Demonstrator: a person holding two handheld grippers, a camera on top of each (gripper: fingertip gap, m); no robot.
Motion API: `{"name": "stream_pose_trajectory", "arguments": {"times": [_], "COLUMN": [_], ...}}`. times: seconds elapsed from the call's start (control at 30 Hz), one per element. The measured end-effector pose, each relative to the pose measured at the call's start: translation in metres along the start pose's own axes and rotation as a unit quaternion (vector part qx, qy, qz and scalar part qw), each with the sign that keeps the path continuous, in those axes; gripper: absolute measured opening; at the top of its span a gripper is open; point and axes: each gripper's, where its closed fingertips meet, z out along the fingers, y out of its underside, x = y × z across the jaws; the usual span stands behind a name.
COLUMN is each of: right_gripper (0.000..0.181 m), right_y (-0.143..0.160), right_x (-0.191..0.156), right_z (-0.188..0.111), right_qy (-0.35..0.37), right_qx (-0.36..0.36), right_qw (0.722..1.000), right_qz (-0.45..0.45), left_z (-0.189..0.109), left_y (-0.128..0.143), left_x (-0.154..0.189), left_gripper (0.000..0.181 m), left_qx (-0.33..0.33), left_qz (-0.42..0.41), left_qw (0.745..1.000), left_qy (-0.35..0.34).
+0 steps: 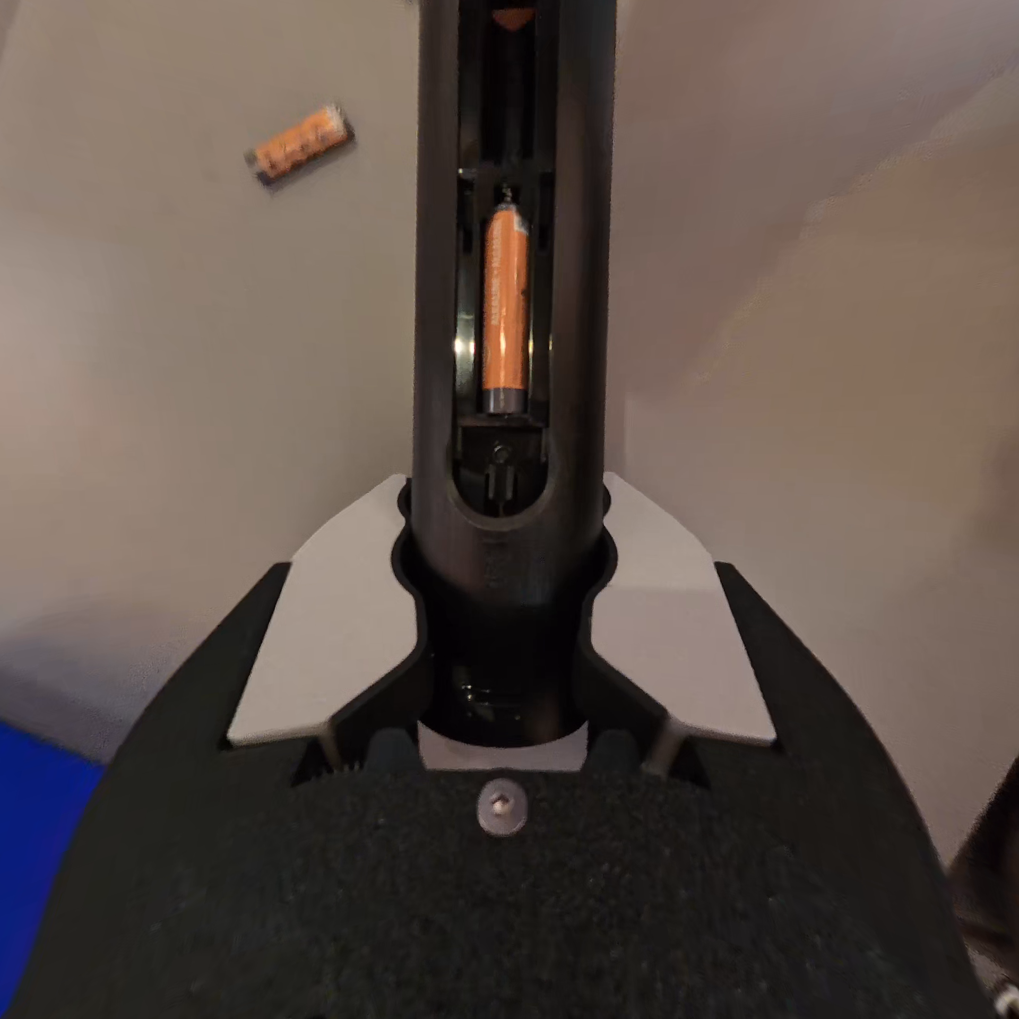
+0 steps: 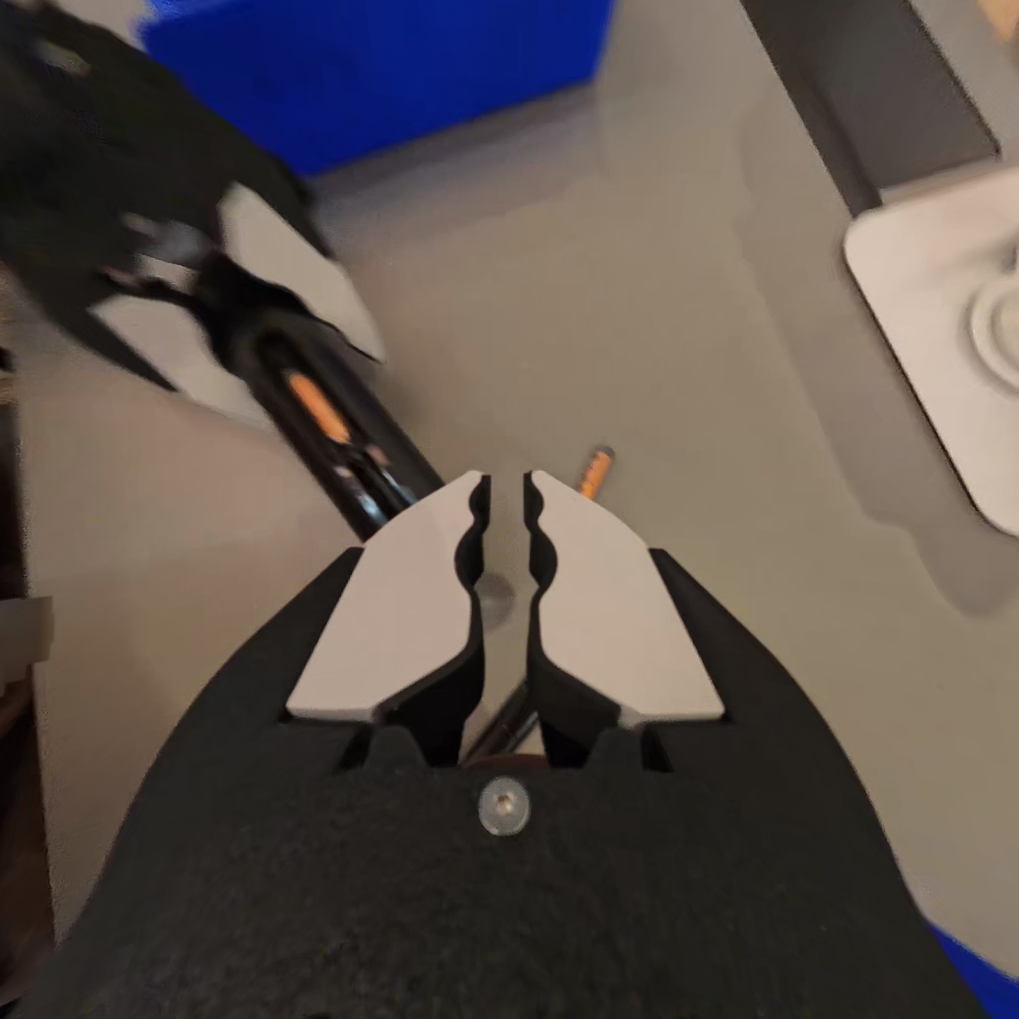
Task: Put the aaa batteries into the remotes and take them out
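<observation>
Matte grey tabletop (image 1: 165,386); left gripper (image 1: 504,496) clamping slim black remote (image 1: 435,275); right gripper (image 2: 506,485) narrowly parted, empty.

A black remote (image 1: 513,275), cover off, holds one orange battery (image 1: 504,309); another orange battery (image 1: 300,144) lies loose beside it.

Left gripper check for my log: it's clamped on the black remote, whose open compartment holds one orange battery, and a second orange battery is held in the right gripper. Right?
Not quite: the right gripper holds nothing; the second battery lies loose on the table, as both wrist views show. The rest holds: left gripper, remote, seated battery.
</observation>
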Motion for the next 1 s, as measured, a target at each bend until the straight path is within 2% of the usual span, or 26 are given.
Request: {"name": "stream_pose_trajectory", "arguments": {"times": [0.1,0.2,0.33,0.7,1.0], "right_gripper": [0.02,0.026,0.024,0.023,0.021], "right_y": [0.026,0.047,0.054,0.065,0.065], "right_x": [0.035,0.046,0.054,0.048,0.047], "right_z": [0.028,0.062,0.088,0.096,0.094], "right_qy": [0.06,0.056,0.044,-0.021,-0.043], "right_qx": [-0.081,-0.161,-0.23,-0.392,-0.555], "right_qw": [0.994,0.984,0.97,0.916,0.829], "right_qz": [0.031,0.059,0.069,0.085,0.056], "left_z": [-0.009,-0.013,-0.009,-0.017,-0.012], "left_y": [0.017,0.03,0.043,0.038,0.039], "left_x": [0.003,0.01,0.016,0.015,0.021], "left_gripper": [0.06,0.06,0.06,0.06,0.06], "left_qx": [-0.004,-0.002,-0.009,0.008,0.002], "left_qz": [-0.037,-0.057,-0.064,-0.067,-0.062], "left_qw": [0.999,0.998,0.998,0.997,0.997], "left_qy": [-0.008,0.001,0.011,0.025,0.035]}}
